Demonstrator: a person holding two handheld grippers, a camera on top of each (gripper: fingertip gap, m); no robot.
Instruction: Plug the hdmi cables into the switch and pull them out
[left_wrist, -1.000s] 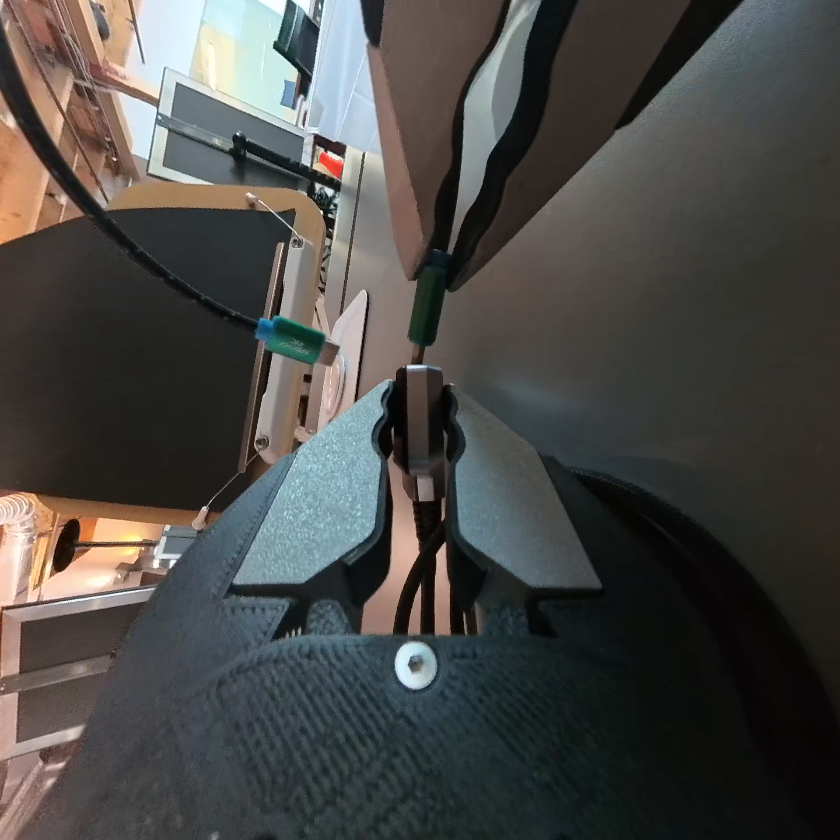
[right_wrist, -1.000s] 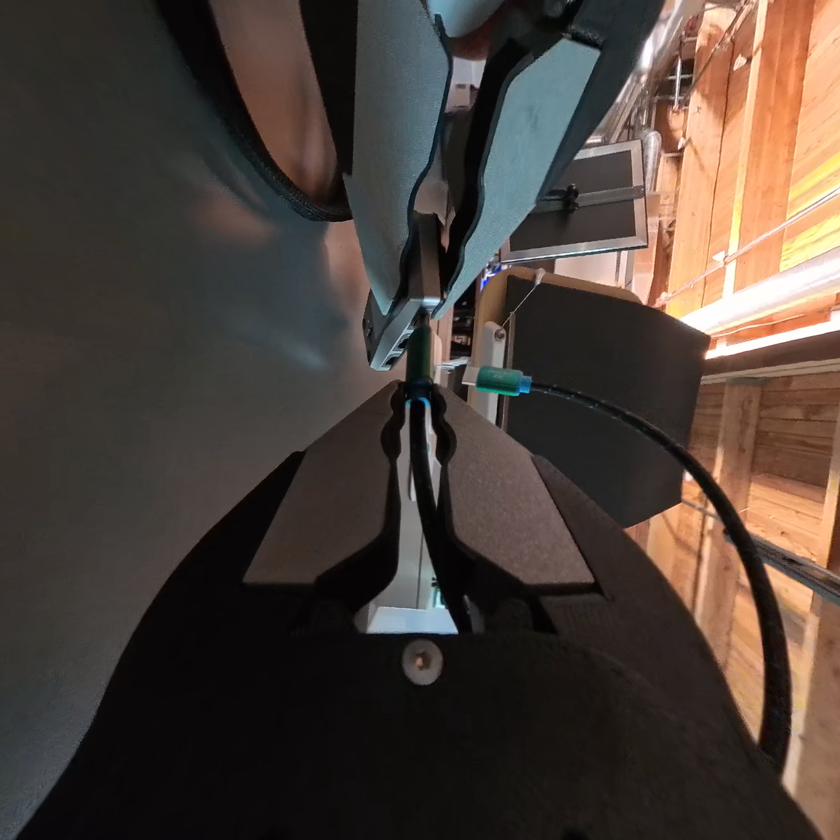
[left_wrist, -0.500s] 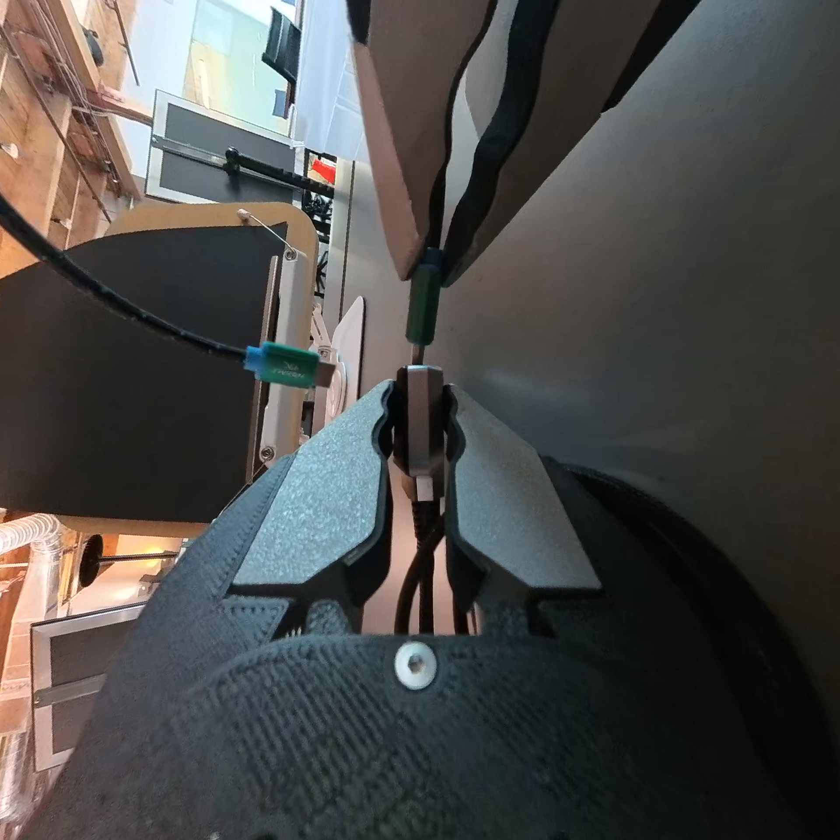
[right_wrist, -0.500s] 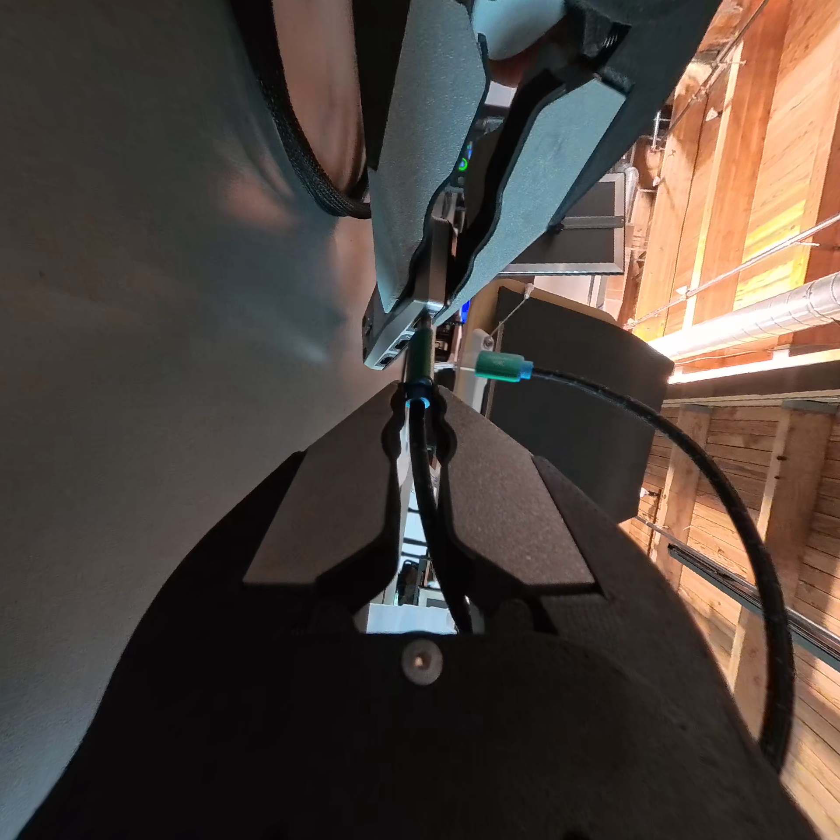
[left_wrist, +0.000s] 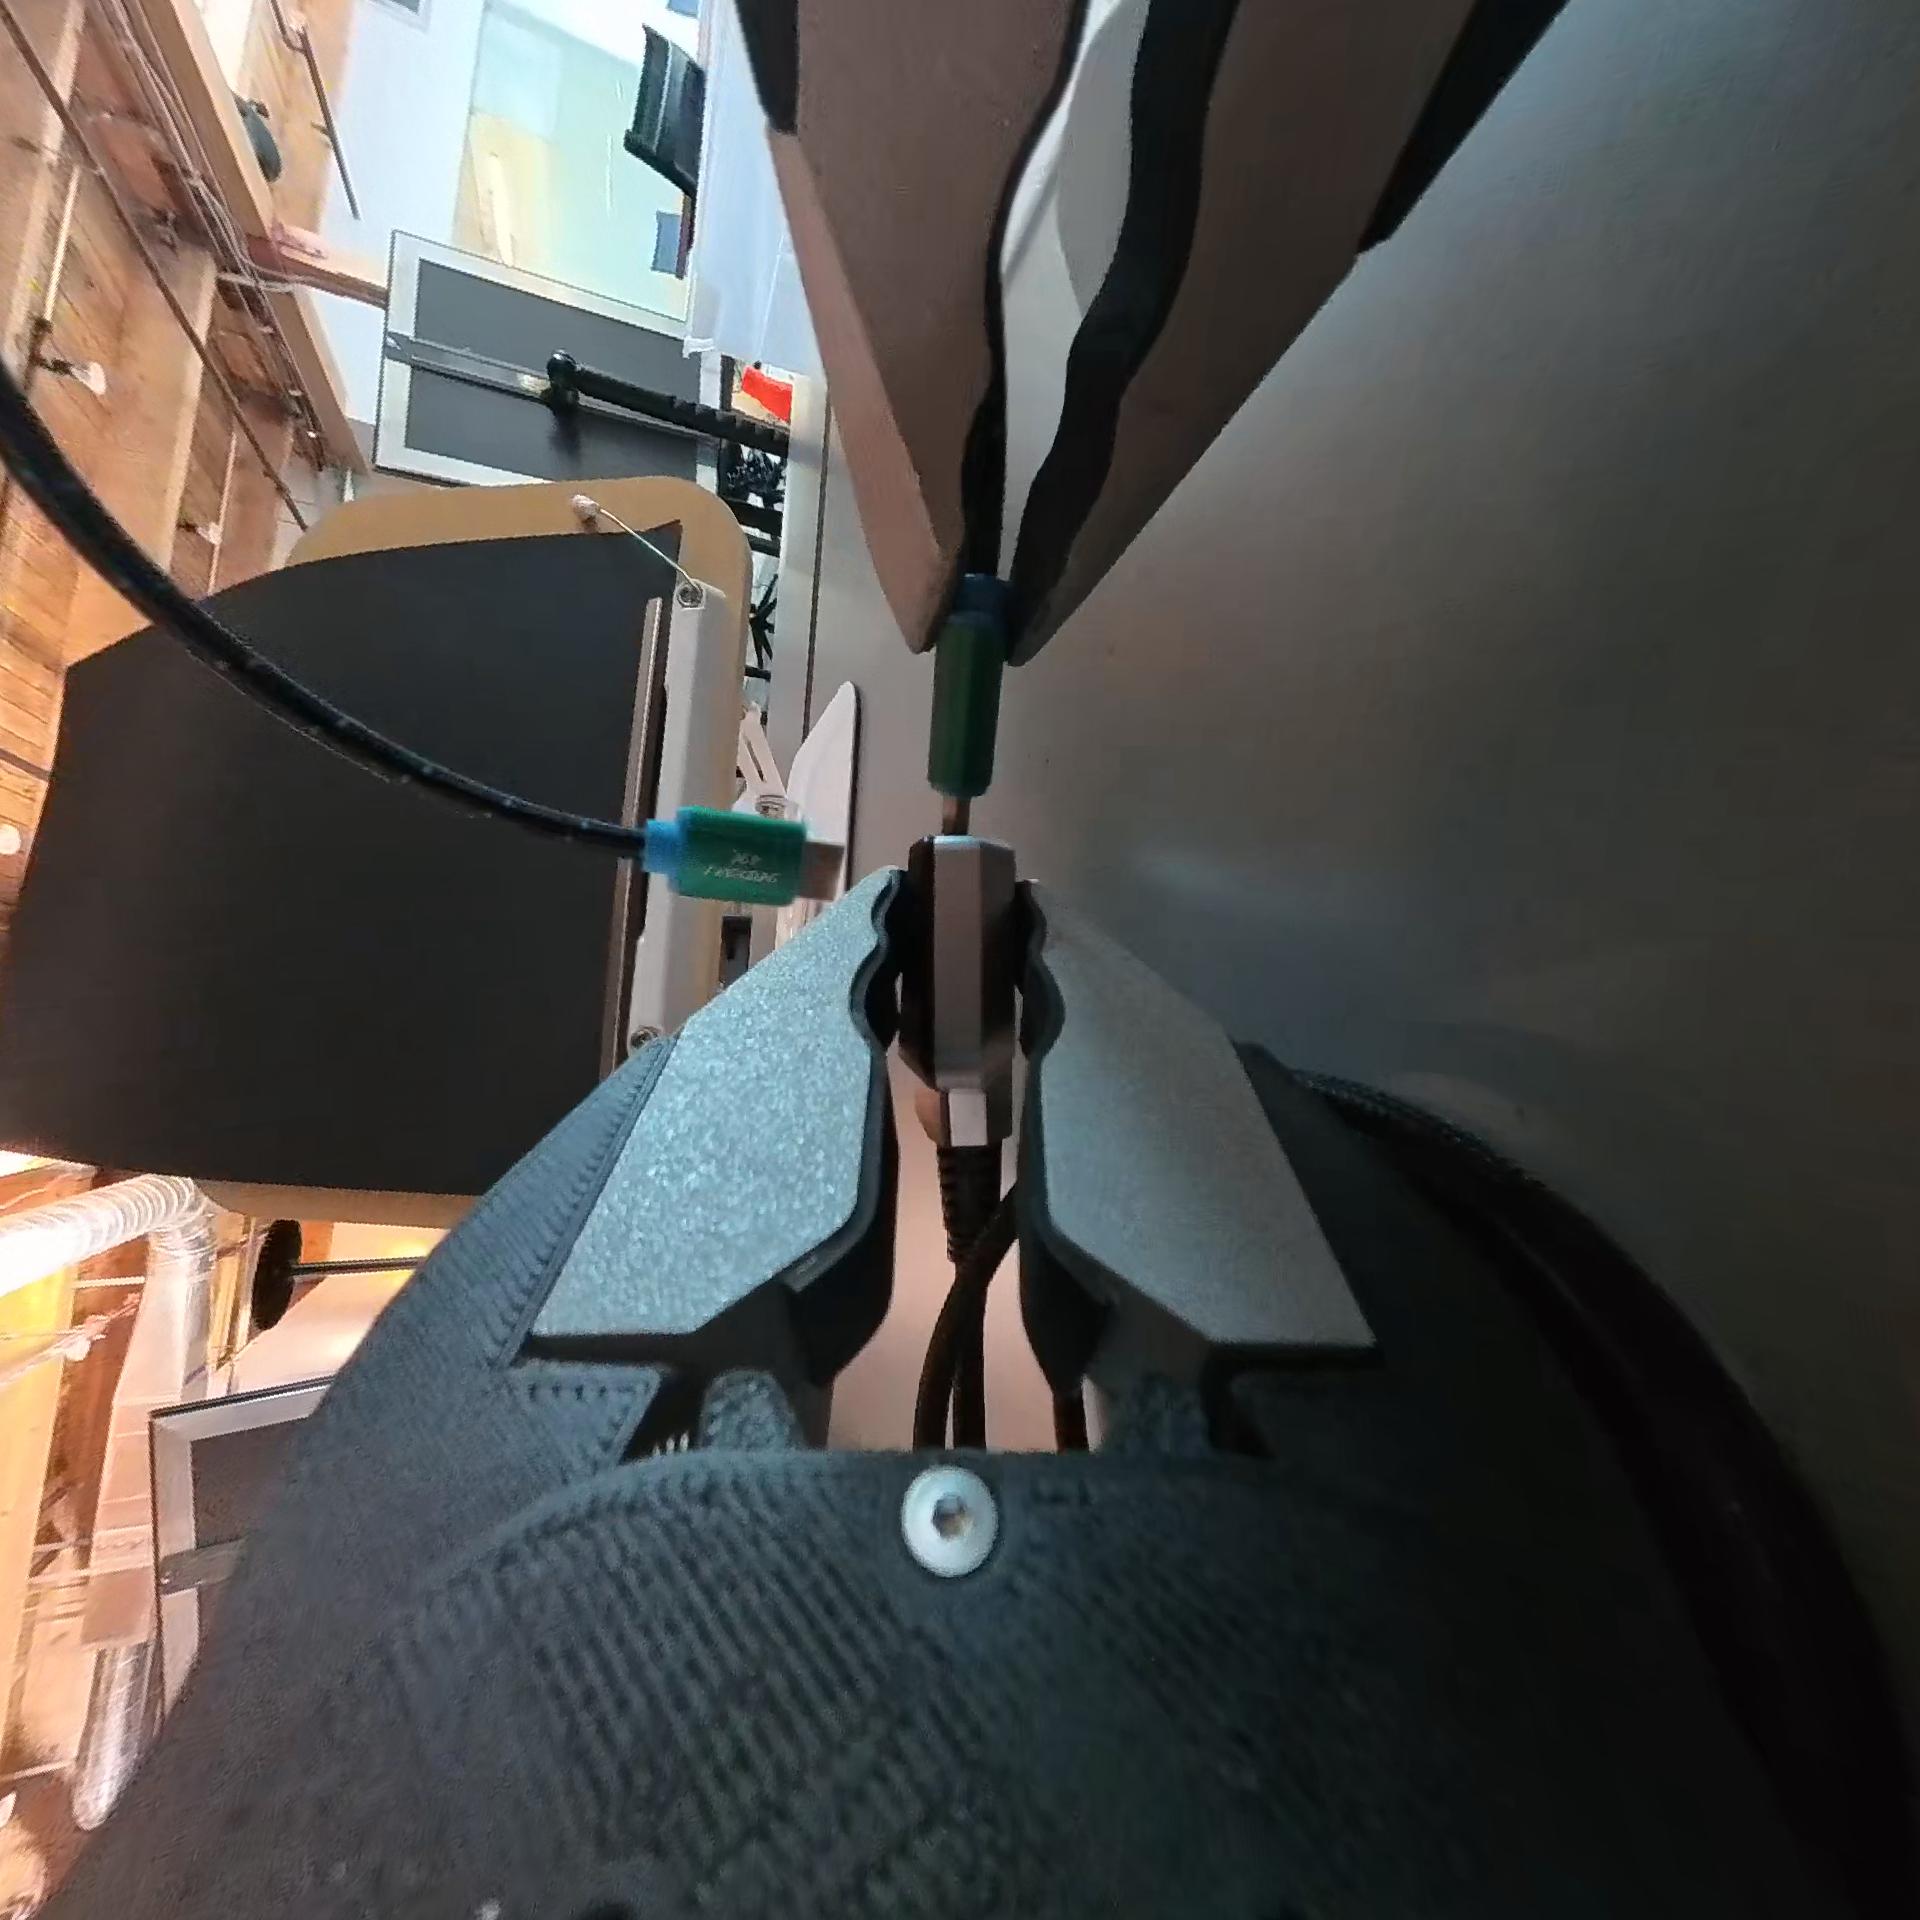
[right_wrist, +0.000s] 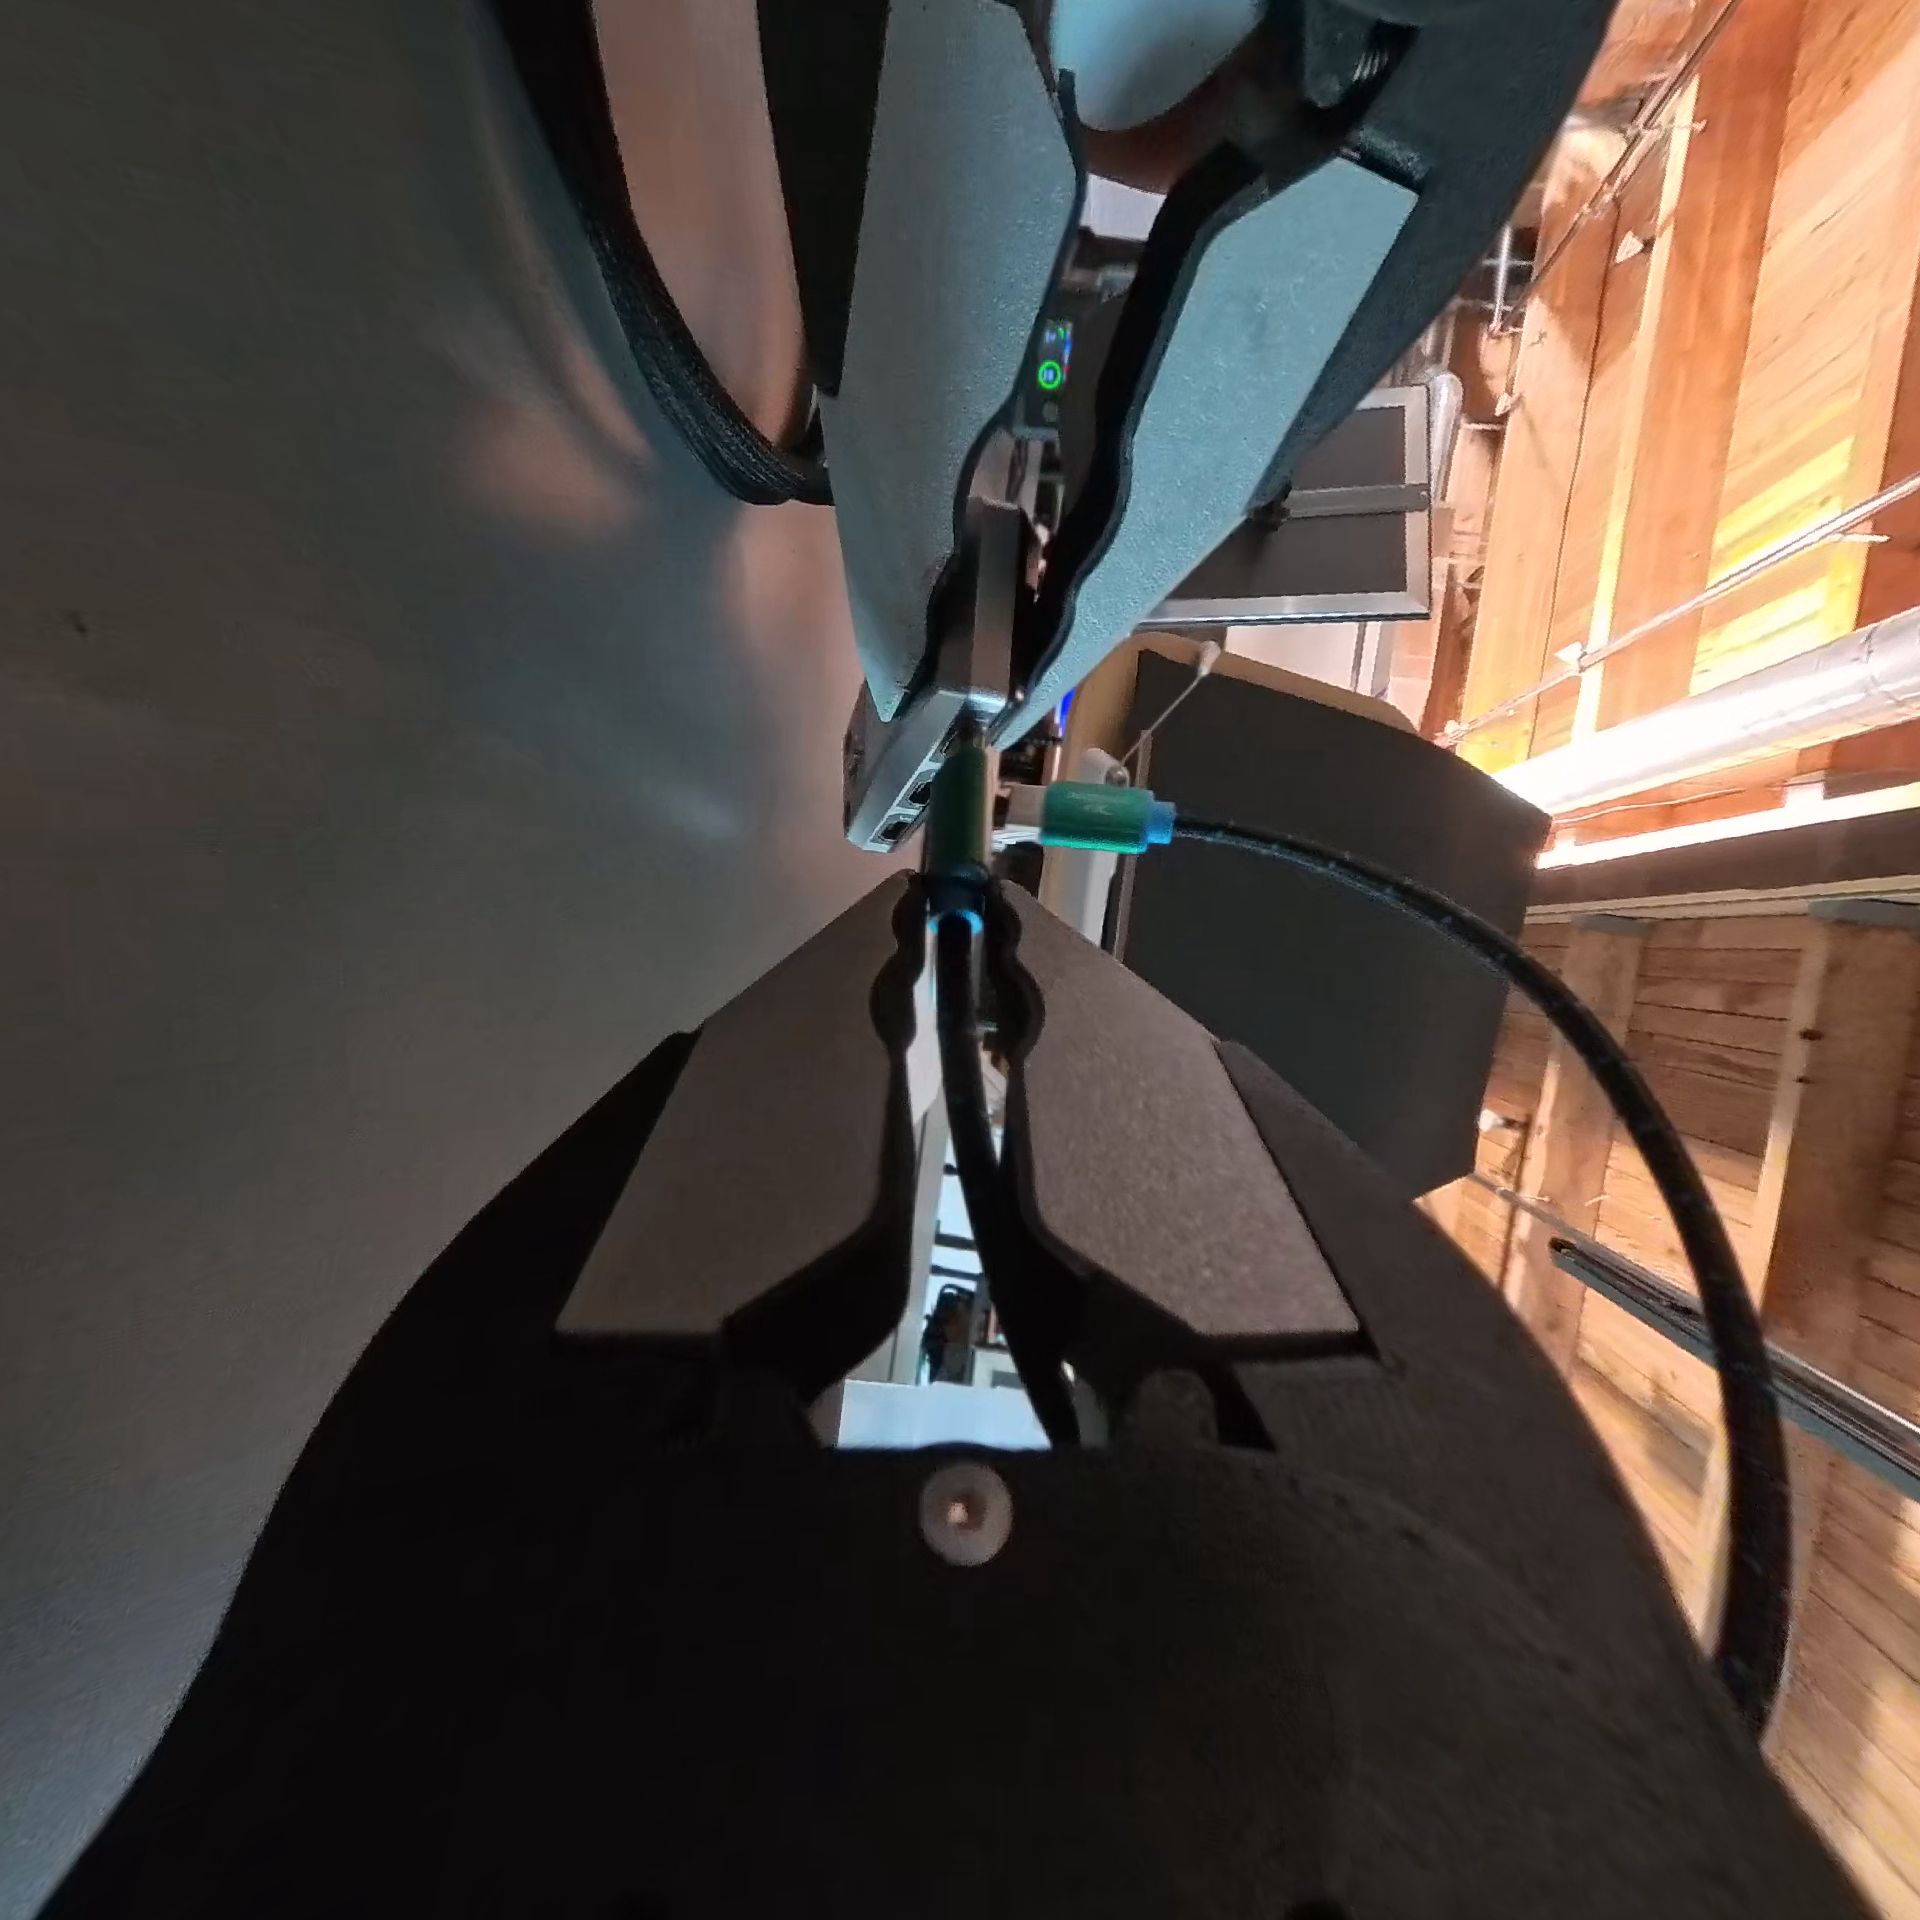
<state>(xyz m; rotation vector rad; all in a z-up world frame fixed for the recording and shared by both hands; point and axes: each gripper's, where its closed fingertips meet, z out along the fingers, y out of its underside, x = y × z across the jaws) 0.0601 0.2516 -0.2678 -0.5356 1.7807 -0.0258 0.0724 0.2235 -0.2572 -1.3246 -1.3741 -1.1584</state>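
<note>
In the left wrist view my left gripper (left_wrist: 961, 935) is shut on the grey metal switch (left_wrist: 956, 971), with both pads pressed on its sides. From above, my right gripper (left_wrist: 971, 623) holds a green HDMI plug (left_wrist: 961, 717) whose metal tip meets the switch's top edge. In the right wrist view my right gripper (right_wrist: 958, 914) is shut on that plug (right_wrist: 956, 805) at its blue collar, and the black cable runs back between the fingers. The plug's tip sits at a port of the switch (right_wrist: 899, 774), which the left gripper (right_wrist: 951, 717) holds. A second green plug (left_wrist: 743, 854) hangs free beside them on its black cable (right_wrist: 1558, 1039).
The grey tabletop (left_wrist: 1455, 727) fills one side of each view (right_wrist: 312, 727). A black panel with a pale wooden frame (left_wrist: 364, 831) stands behind the free plug (right_wrist: 1096, 818). A black braided cable (right_wrist: 665, 312) loops on the table near the left gripper. Wooden walls lie beyond. Both grippers' tips are close together, under 4 cm apart.
Both grippers have tilted a little together, so the background has shifted. The free plug swings slightly. The held plug stays at the switch, and both grasps are unchanged.
</note>
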